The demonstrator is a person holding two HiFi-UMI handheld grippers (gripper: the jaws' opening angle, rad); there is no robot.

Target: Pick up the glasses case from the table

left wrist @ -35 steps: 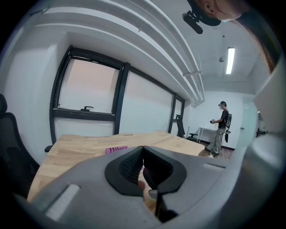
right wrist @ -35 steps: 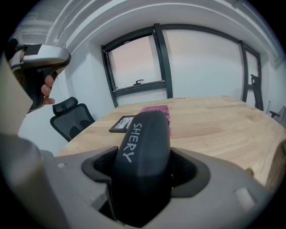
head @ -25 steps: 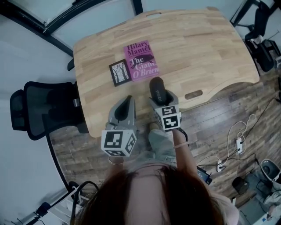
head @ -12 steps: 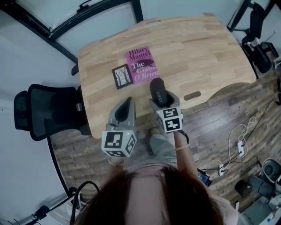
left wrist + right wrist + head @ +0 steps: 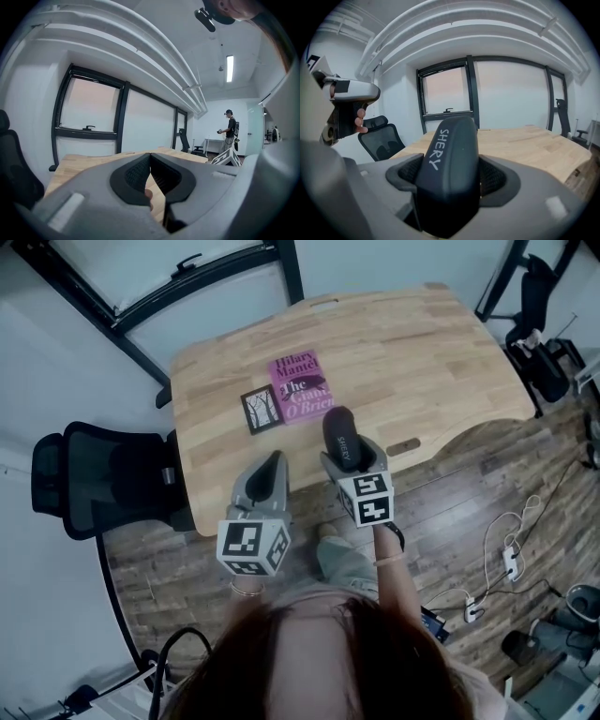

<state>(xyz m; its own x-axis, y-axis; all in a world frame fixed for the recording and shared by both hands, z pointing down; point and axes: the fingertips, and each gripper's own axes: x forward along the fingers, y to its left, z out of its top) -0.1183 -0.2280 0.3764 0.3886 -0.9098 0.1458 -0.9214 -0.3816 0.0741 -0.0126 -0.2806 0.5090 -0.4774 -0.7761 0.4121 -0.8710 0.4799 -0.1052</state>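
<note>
Glasses case point(image 5: 339, 435) nearer book point(image 5: 302, 385), clamped between right gripper point(image 5: 349, 457) fingers, left gripper point(image 5: 273, 458) fingers together

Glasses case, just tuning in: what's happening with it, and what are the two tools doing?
A person holds a tool in each hand. The right tool is shut on the dark glasses case, gripping it around its middle and holding it up off the wooden table, near the front edge. The left tool is shut and empty, held beside it. A pink book and a small black card lie on the table.
</note>
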